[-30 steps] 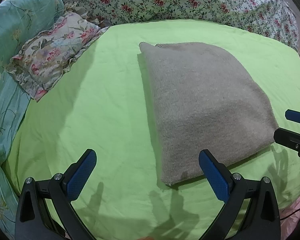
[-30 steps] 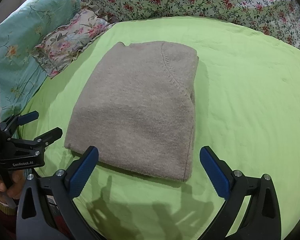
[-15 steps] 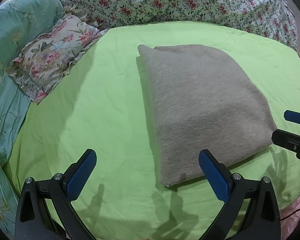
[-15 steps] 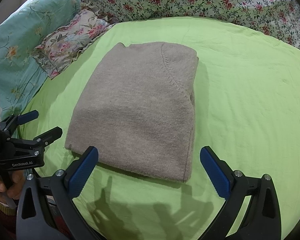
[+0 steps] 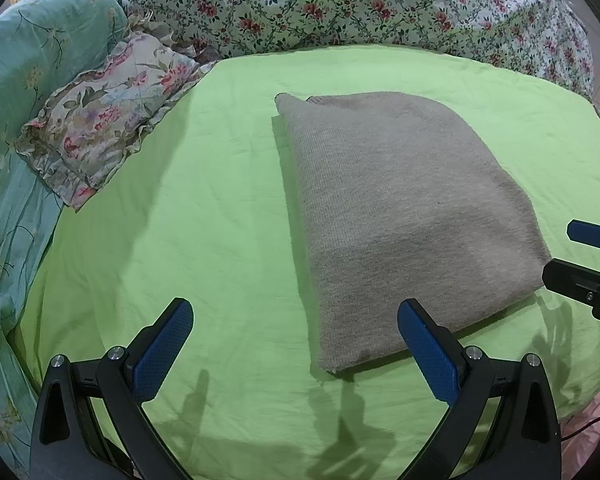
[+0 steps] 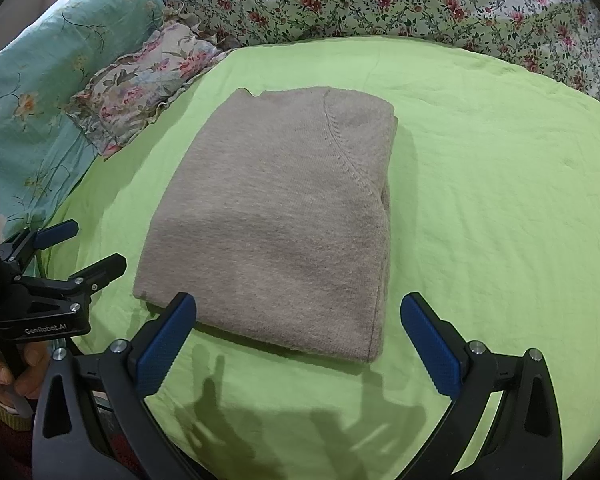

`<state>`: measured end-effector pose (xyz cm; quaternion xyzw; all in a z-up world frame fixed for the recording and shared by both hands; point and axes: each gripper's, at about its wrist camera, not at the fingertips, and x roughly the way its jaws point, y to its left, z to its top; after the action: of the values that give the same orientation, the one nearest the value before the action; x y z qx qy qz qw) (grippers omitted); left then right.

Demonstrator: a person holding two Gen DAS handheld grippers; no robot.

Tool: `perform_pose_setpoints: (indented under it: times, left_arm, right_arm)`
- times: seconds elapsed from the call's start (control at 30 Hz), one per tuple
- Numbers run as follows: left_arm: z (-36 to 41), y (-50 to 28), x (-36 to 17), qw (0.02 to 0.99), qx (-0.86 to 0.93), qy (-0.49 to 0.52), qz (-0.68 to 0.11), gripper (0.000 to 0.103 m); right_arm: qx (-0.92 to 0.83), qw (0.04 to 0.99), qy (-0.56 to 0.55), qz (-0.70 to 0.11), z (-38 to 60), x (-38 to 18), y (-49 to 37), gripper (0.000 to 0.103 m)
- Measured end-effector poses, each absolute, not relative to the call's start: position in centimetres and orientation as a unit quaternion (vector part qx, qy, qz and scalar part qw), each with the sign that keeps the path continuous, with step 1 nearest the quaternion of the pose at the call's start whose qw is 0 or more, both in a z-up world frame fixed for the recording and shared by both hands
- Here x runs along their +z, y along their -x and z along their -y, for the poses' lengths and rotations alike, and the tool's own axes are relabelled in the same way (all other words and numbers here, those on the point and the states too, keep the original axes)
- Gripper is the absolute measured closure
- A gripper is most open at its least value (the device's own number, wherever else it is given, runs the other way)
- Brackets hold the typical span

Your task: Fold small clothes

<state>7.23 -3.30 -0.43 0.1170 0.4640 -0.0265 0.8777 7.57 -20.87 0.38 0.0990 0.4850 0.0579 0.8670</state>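
Note:
A grey-beige knitted sweater (image 5: 400,216) lies folded into a neat rectangle on the green sheet (image 5: 204,208); it also shows in the right wrist view (image 6: 276,224). My left gripper (image 5: 296,352) is open and empty, hovering over the sheet just short of the sweater's near left corner. My right gripper (image 6: 298,344) is open and empty above the sweater's near edge. Each gripper shows at the edge of the other's view: the right one (image 5: 580,252) and the left one (image 6: 72,248).
A small floral frilled pillow (image 5: 100,120) lies at the left edge of the green sheet. A teal floral quilt (image 5: 16,80) is piled at the far left, and a white floral duvet (image 5: 380,4) along the back. A hand (image 6: 8,372) holds the left gripper's handle.
Both grippers have drifted slightly; the sweater sits a little lower in the left wrist view. The sweater itself has not moved and both grippers stay open.

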Motion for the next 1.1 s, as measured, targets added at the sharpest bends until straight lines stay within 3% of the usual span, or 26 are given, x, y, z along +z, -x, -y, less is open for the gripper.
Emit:
perform_pose_setpoints:
  times: [1.1]
  left_arm:
    - [3.68, -7.37, -0.26, 0.877, -0.031, -0.117, -0.465, 0.001]
  right_arm:
    - [0.058, 0.868, -0.102, -0.482, 20.65, 0.81, -7.11, 0.001]
